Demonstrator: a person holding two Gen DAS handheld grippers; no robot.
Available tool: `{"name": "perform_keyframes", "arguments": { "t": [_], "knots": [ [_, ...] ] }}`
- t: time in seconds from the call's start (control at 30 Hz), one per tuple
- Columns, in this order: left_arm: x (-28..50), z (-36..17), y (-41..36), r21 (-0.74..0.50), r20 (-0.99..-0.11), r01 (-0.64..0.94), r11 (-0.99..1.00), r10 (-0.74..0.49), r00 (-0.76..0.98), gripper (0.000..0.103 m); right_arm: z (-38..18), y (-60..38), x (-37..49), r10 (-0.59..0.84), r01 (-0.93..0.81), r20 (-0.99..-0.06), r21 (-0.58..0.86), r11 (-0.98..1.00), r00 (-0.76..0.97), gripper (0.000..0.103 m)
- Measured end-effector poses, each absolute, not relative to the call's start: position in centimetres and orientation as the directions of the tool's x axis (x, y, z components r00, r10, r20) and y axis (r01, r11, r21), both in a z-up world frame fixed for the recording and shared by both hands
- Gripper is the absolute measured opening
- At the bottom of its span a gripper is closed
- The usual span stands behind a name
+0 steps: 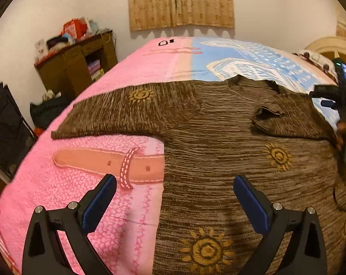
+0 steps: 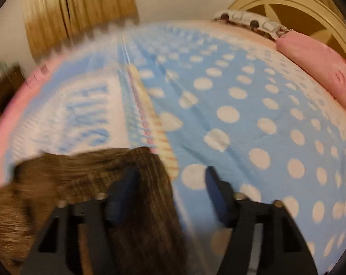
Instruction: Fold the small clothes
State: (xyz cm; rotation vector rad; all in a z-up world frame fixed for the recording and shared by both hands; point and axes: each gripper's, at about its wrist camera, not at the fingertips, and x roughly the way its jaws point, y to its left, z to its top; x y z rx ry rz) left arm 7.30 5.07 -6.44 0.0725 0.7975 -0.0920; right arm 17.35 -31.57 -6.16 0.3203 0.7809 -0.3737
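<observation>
A brown knitted top point(image 1: 230, 142) with yellow sun prints lies spread on the bed, one sleeve stretched out to the left, the other sleeve folded in over the chest. My left gripper point(image 1: 173, 199) is open above the top's left side edge, near the hem, holding nothing. My right gripper point(image 2: 170, 183) is open over the right edge of the brown top point(image 2: 76, 183), with the cloth under its left finger and the blue sheet under the right one. The right wrist view is blurred by motion. The right gripper also shows at the far right of the left wrist view point(image 1: 329, 98).
The bed has a pink cover point(image 1: 69, 183) on the left and a blue dotted sheet point(image 2: 253, 114) on the right. A pink pillow point(image 2: 317, 64) lies by the cream headboard point(image 2: 294, 4). A wooden cabinet point(image 1: 76, 64) and a dark bag point(image 1: 5, 123) stand left of the bed.
</observation>
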Motion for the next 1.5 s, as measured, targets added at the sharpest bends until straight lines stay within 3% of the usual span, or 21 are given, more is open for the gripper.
{"name": "perform_keyframes", "arguments": {
  "t": [0.07, 0.13, 0.23, 0.3, 0.37, 0.5, 0.57, 0.6, 0.67, 0.87, 0.97, 1.0, 1.07, 1.13, 1.2, 1.3, 1.37, 1.5],
  "knots": [
    [7.6, -6.6, 5.6, -0.003, -0.725, 0.097, 0.995, -0.069, 0.686, 0.102, -5.4, -27.9, 16.4, -0.166, 0.320, -0.715, 0.085, 0.943, 0.679, 0.038],
    [7.6, -6.5, 6.3, -0.029, -0.727, 0.080, 0.996, -0.076, 0.682, 0.102, -6.4, -23.9, 16.8, -0.116, 0.185, -0.753, 0.008, 0.983, 0.648, 0.018],
    [7.0, -6.0, 7.3, -0.028, -0.714, 0.065, 0.997, -0.065, 0.697, 0.102, -8.5, -19.5, 17.0, -0.085, 0.074, -0.791, -0.051, 0.996, 0.605, 0.016],
    [6.6, -5.6, 8.3, -0.008, -0.701, 0.043, 0.999, -0.037, 0.712, 0.102, -8.9, -16.5, 17.5, -0.139, 0.032, -0.770, -0.153, 0.988, 0.622, 0.016],
    [6.6, -5.4, 9.2, -0.007, -0.700, 0.015, 1.000, -0.016, 0.714, 0.102, -8.5, -14.6, 18.4, -0.116, -0.002, -0.767, -0.152, 0.988, 0.631, 0.019],
    [6.5, -5.0, 11.3, -0.052, -0.699, -0.039, 0.998, -0.009, 0.715, 0.102, -7.1, -11.2, 21.0, 0.084, -0.112, -0.783, 0.019, 0.994, 0.617, 0.022],
    [6.2, -5.0, 12.0, -0.041, -0.690, -0.053, 0.998, 0.010, 0.724, 0.102, -6.1, -10.5, 21.4, 0.289, -0.184, -0.729, 0.223, 0.957, 0.620, 0.020],
    [6.2, -5.0, 12.2, -0.027, -0.688, -0.060, 0.998, 0.025, 0.726, 0.102, -5.5, -10.8, 21.0, 0.355, -0.182, -0.688, 0.314, 0.932, 0.633, 0.022],
    [6.3, -5.3, 12.7, -0.009, -0.688, -0.075, 0.997, 0.048, 0.724, 0.102, -5.1, -12.2, 20.1, 0.349, -0.117, -0.648, 0.373, 0.920, 0.677, 0.029],
    [7.0, -6.7, 14.0, -0.026, -0.704, -0.118, 0.993, 0.065, 0.707, 0.102, -8.8, -11.8, 17.4, 0.194, -0.042, -0.744, 0.219, 0.975, 0.639, 0.030],
    [6.9, -7.2, 14.8, 0.005, -0.710, -0.151, 0.988, 0.110, 0.696, 0.102, -10.2, -10.9, 17.5, 0.191, -0.072, -0.749, 0.189, 0.979, 0.634, 0.046],
    [6.8, -7.3, 15.3, 0.017, -0.712, -0.168, 0.986, 0.130, 0.690, 0.102, -9.8, -10.5, 17.8, 0.200, -0.093, -0.754, 0.182, 0.979, 0.626, 0.059],
    [6.7, -7.3, 16.7, 0.031, -0.716, -0.204, 0.979, 0.164, 0.679, 0.102, -8.4, -9.2, 16.6, 0.146, -0.087, -0.755, 0.117, 0.989, 0.639, 0.062],
    [6.9, -7.1, 18.3, 0.048, -0.718, -0.267, 0.962, 0.219, 0.661, 0.102, -6.9, -8.5, 14.7, 0.186, -0.127, -0.694, 0.136, 0.983, 0.695, 0.069],
    [7.3, -6.7, 20.0, 0.038, -0.703, -0.312, 0.949, 0.247, 0.667, 0.102, -6.1, -7.6, 12.6, 0.220, -0.171, -0.635, 0.138, 0.976, 0.741, 0.082],
    [8.6, -5.9, 22.3, -0.020, -0.691, -0.330, 0.944, 0.225, 0.687, 0.102, -6.7, -6.2, 9.8, 0.203, -0.198, -0.577, 0.072, 0.978, 0.791, 0.084],
    [10.2, -5.7, 23.6, -0.099, -0.693, -0.297, 0.950, 0.148, 0.706, 0.102, -7.3, -5.7, 9.4, 0.182, -0.194, -0.586, 0.044, 0.980, 0.790, 0.083],
    [14.3, -5.6, 25.3, -0.165, -0.685, -0.372, 0.913, 0.165, 0.710, 0.102, -7.5, -6.4, 9.9, 0.189, -0.180, -0.583, 0.074, 0.981, 0.790, 0.083]
  ]
}}
